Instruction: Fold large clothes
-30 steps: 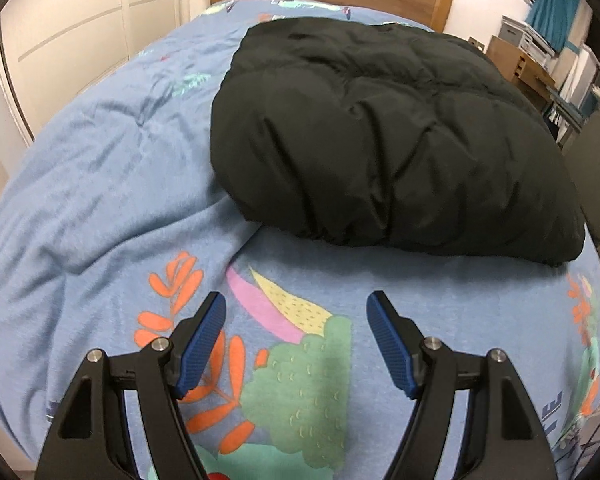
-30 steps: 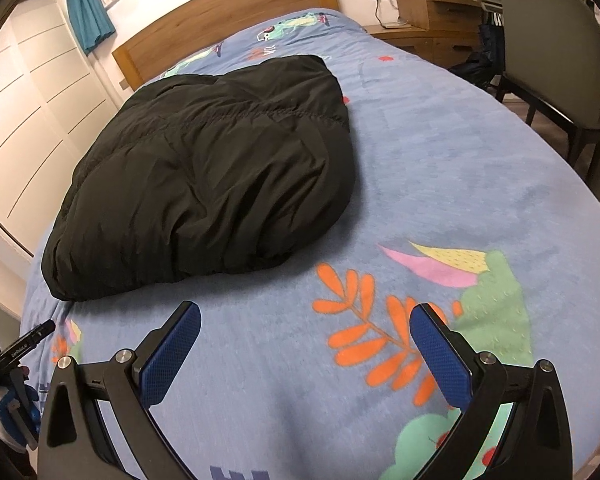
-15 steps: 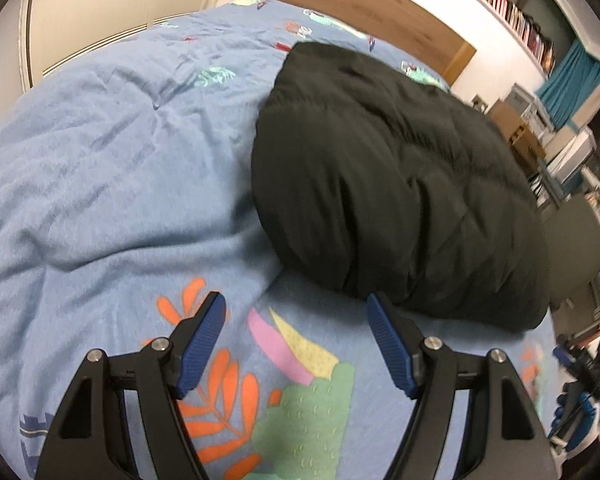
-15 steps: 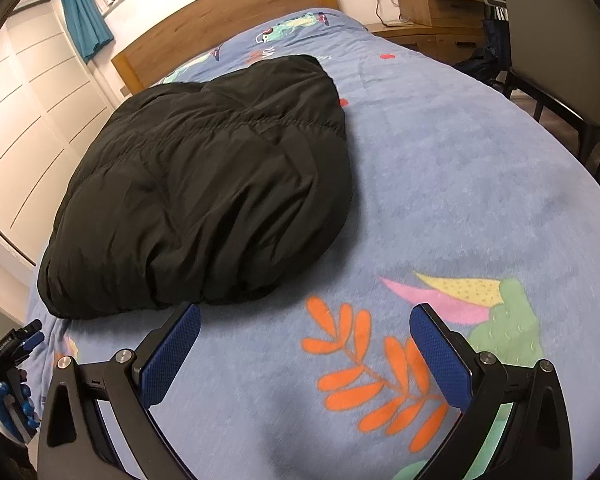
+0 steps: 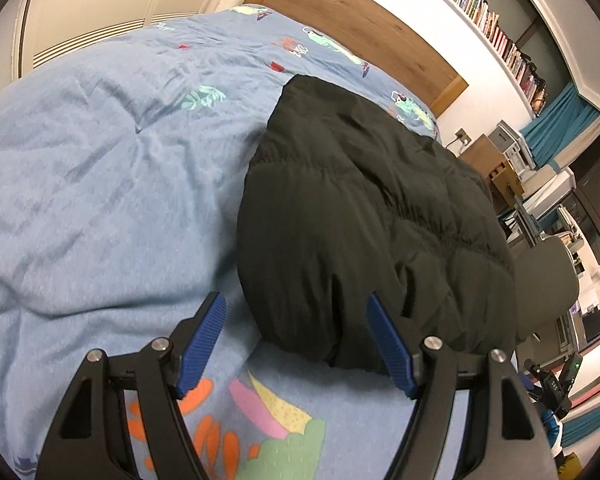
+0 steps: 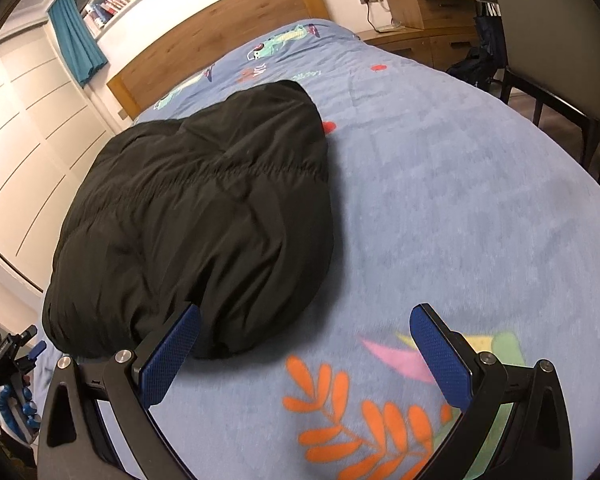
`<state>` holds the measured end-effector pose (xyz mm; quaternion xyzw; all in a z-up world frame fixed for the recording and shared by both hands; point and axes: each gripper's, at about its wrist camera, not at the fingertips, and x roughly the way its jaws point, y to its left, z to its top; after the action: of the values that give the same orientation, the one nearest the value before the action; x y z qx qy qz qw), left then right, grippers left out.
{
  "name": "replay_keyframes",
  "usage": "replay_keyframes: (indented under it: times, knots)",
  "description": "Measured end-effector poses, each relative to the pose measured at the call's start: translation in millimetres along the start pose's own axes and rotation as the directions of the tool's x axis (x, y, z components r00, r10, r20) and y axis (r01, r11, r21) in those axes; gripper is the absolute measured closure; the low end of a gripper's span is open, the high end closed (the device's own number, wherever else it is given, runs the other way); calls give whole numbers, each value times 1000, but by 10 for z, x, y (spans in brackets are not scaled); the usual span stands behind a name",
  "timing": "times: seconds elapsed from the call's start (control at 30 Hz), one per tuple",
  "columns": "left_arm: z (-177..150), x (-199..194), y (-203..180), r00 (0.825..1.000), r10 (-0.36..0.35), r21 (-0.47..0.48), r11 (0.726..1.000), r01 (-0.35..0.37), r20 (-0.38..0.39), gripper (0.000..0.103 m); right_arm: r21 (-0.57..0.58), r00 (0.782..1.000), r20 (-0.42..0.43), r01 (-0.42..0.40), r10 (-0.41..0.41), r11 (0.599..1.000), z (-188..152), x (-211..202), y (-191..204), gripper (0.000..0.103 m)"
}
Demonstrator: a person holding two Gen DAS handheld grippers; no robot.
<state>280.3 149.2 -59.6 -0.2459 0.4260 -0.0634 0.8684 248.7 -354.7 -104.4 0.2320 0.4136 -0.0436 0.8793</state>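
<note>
A black puffer jacket point(image 5: 364, 216) lies folded in a thick bundle on the blue patterned bedspread point(image 5: 92, 184); it also shows in the right wrist view point(image 6: 196, 216). My left gripper point(image 5: 296, 344) is open and empty, right at the jacket's near left corner, its right finger against the fabric edge. My right gripper point(image 6: 304, 354) is open and empty at the jacket's near right corner, its left finger point(image 6: 168, 354) beside the fabric.
A wooden headboard point(image 6: 220, 36) stands at the far end of the bed. White wardrobe doors point(image 6: 24, 136) run along one side. A grey chair point(image 6: 548, 40) and a wooden nightstand point(image 6: 424, 24) stand on the other side.
Both grippers have moved forward toward the jacket's near edge. The left one has also swung left, toward the jacket's left corner. The jacket has not moved.
</note>
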Motion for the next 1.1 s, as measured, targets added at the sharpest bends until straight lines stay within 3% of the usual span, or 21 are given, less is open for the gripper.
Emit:
replay_keyframes:
  times: [0.13, 0.2, 0.47, 0.67, 0.87, 1.0, 1.03, 1.1]
  knots:
    - [113, 104, 10, 999, -23, 7, 1000, 23, -23, 32, 18, 1000, -13, -25, 25, 1000, 131, 99, -55, 0]
    - [177, 194, 5, 998, -41, 8, 999, 41, -44, 32, 52, 995, -45, -87, 89, 995, 213, 218, -95, 0]
    - [435, 547, 94, 981, -172, -72, 984, 166, -93, 32, 175, 968, -127, -191, 214, 966, 361, 685, -217, 0]
    - [571, 797, 279, 972, -207, -129, 973, 193, -110, 31, 228, 930, -191, -267, 312, 936, 406, 1067, -277, 0]
    - [560, 1171, 471, 927, -342, -234, 924, 301, -157, 27, 251, 878, -211, -377, 430, 892, 398, 1325, -230, 0]
    - [508, 1368, 409, 877, -452, -293, 871, 395, -161, 21, 249, 822, -241, -462, 516, 851, 377, 1471, -52, 0]
    - [503, 1416, 351, 854, -495, -306, 847, 434, -159, 19, 243, 811, -253, -475, 528, 846, 376, 1505, 7, 0]
    - [509, 1487, 262, 839, -520, -304, 834, 460, -159, 15, 216, 789, -286, -499, 543, 839, 370, 1583, 183, 0]
